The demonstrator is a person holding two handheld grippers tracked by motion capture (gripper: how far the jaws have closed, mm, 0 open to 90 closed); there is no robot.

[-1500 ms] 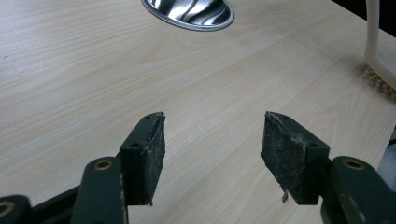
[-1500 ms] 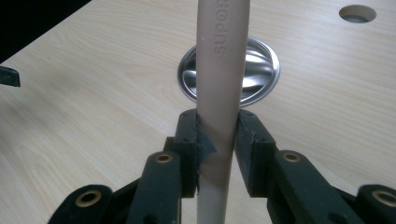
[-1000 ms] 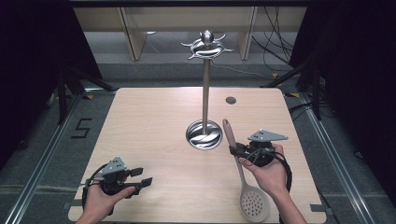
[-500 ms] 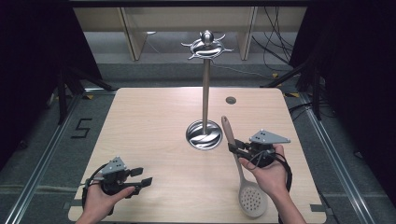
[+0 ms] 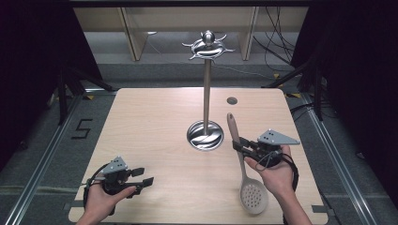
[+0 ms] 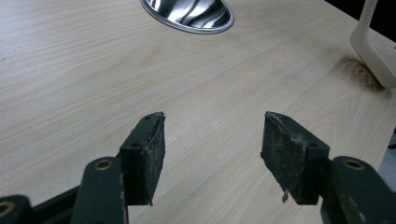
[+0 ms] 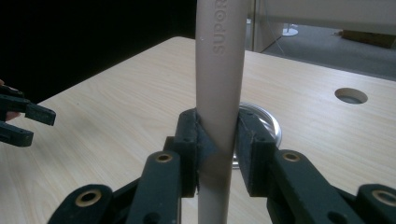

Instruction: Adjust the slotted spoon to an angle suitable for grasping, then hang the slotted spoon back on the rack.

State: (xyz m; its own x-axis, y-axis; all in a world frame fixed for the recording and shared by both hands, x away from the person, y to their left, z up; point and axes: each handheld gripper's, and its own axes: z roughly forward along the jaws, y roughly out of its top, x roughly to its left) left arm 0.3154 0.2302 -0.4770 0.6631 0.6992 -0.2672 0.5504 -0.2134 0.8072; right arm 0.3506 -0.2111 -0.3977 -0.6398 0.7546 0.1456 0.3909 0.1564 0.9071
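Observation:
A beige slotted spoon (image 5: 253, 197) hangs tilted over the table's right side, head low and near me, handle (image 7: 219, 70) pointing away. My right gripper (image 5: 238, 144) is shut on the handle, and both pads squeeze it in the right gripper view (image 7: 219, 140). A steel utensil stand (image 5: 205, 93) with a hook crown rises from a round base (image 5: 205, 136) at mid-table, just left of the spoon. My left gripper (image 5: 144, 176) rests low at the near left, open, nothing between its jaws (image 6: 212, 149). The spoon's head (image 6: 373, 51) shows far right in that view.
The light wooden table (image 5: 155, 122) has a small round hole (image 5: 232, 100) at its back right. Shelving and cables stand beyond the far edge. The left gripper (image 7: 23, 121) shows at the left edge of the right gripper view.

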